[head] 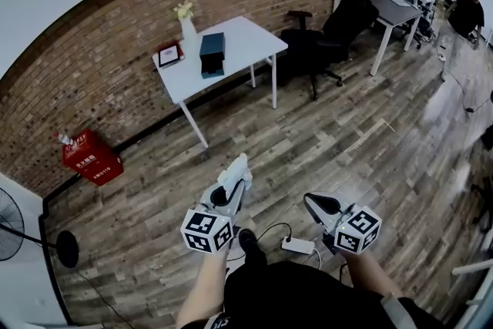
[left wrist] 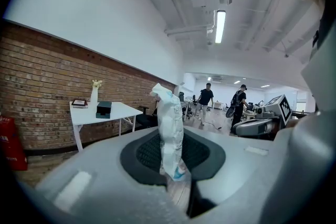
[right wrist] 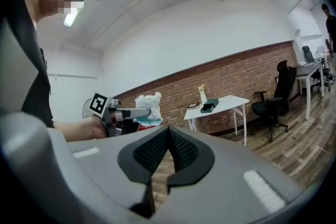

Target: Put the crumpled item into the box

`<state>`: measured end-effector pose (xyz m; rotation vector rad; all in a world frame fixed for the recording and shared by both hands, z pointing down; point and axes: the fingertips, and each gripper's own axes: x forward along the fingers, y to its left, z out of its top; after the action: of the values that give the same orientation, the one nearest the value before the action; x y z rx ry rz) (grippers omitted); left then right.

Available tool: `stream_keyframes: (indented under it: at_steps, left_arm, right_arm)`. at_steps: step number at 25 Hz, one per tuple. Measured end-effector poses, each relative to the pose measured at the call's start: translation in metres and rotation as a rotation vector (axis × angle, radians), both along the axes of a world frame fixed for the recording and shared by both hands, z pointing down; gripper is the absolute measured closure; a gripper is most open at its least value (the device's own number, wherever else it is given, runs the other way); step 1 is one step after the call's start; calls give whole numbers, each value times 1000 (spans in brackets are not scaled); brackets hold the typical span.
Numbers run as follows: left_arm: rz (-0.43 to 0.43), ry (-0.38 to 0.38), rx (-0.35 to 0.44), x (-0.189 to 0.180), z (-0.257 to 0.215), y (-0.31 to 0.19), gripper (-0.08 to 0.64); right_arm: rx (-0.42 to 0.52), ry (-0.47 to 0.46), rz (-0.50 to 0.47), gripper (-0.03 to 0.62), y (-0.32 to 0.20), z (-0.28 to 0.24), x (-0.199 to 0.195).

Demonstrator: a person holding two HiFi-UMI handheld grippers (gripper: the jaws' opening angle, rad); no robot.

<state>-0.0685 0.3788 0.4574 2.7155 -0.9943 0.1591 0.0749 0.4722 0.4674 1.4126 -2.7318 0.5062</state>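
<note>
**Entry 1: left gripper** [left wrist: 173,150]. Clenched on the crumpled item [left wrist: 170,128], a white wad of paper or plastic with a touch of blue at its lower end. The 2 pads pinch it low down. Most of it stands proud of the jaws, long axis upright in the left gripper view. In the head view it points forward past the gripper tip [head: 233,173].

**Entry 2: right gripper** [right wrist: 168,150]. Jaws drawn together, pads meeting at the tip, nothing between them. It is held level beside the left gripper, the 2 apart.

**Entry 3: box** [head: 212,54]. A dark, teal-toned box sits on the white table [head: 248,38] against the brick wall. This is probably the target, though a red case [head: 91,158] also sits on the floor by the wall. On the same table are 1 vase of pale flowers [head: 186,19] and 1 flat red-edged object [head: 169,55].

**Entry 4: the deciding relation.**
- The box lies ahead of the loaded left gripper and a little to its left.
- The 2 are well apart, with open wood floor [head: 347,142] between them.
- The left gripper is slightly the nearer and already carries the item, so the delivery looks like its job.
- Whether the box is open on top cannot be told from here.

**Entry 5: status.** The item is grasped but not yet at the box. Next needed is a walk to the table, then a release with the wad's free end aimed downward into the box.
</note>
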Motion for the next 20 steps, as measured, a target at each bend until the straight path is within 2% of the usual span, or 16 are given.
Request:
stream_keyframes:
  at_steps: [3,7,11,17,20]
  left_arm:
    - [-3,-4,-14,-19,7,-42,502]
    - [-18,-2,-41,-47,17,-97,502]
    - [-15,11,-24,-73,11,-142,502]
    - [-44,35,-4,-123,0,-185,502]
    - [-69,52,-23,-144,8,-191,502]
  right_arm:
    - [-24,8,-23,592,-48,5,-21]
    - [-10,29,-68,592,-110,-3,-58]
    - [-12,47,-85,592,-161,-6,-93]
    - [-13,48,-109,592,-209,-14,-140]
    - [-22,62,-128,592,-222,-11,-157]
